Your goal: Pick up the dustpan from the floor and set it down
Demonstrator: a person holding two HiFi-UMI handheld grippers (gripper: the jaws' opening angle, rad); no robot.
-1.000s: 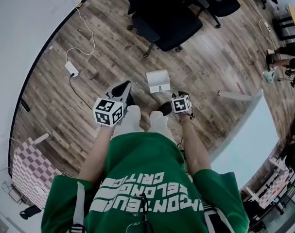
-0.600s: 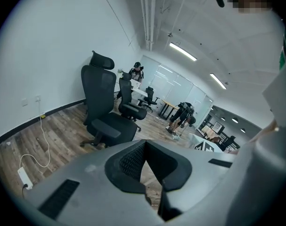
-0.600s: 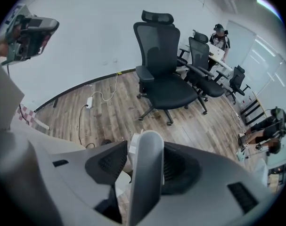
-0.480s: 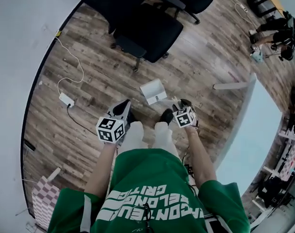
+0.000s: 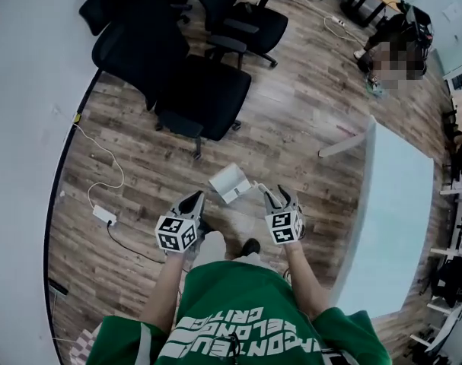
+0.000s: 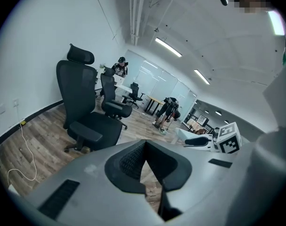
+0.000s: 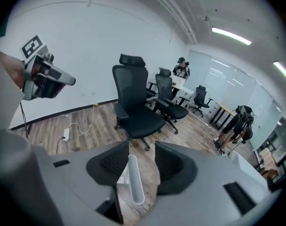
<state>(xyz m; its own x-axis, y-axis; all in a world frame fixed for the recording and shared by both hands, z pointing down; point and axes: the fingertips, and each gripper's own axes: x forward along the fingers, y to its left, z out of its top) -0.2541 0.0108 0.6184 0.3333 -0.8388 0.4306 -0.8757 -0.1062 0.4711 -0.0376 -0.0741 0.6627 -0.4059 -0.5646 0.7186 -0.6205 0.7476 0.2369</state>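
Note:
The white dustpan (image 5: pixel 227 181) lies on the wood floor just ahead of my shoes, its handle running back toward my right gripper (image 5: pixel 275 196). In the right gripper view the white tube handle (image 7: pixel 134 180) lies between the jaws of the right gripper (image 7: pixel 142 147), close to the left pad, with a strip of floor showing before the right pad. Those jaws are closing and do not press on the handle. My left gripper (image 5: pixel 194 201) hangs to the dustpan's left. In its own view the left gripper (image 6: pixel 143 144) has its tips together, with nothing between them.
Black office chairs (image 5: pixel 204 93) stand on the floor beyond the dustpan. A pale table (image 5: pixel 390 196) runs along the right. A white cable with a power adapter (image 5: pixel 103 215) lies by the wall at the left. A person (image 5: pixel 394 48) is far off at the back right.
The person has stood up, so the floor and chairs look farther off. The right gripper has risen from near the floor. The dustpan still lies by its tips.

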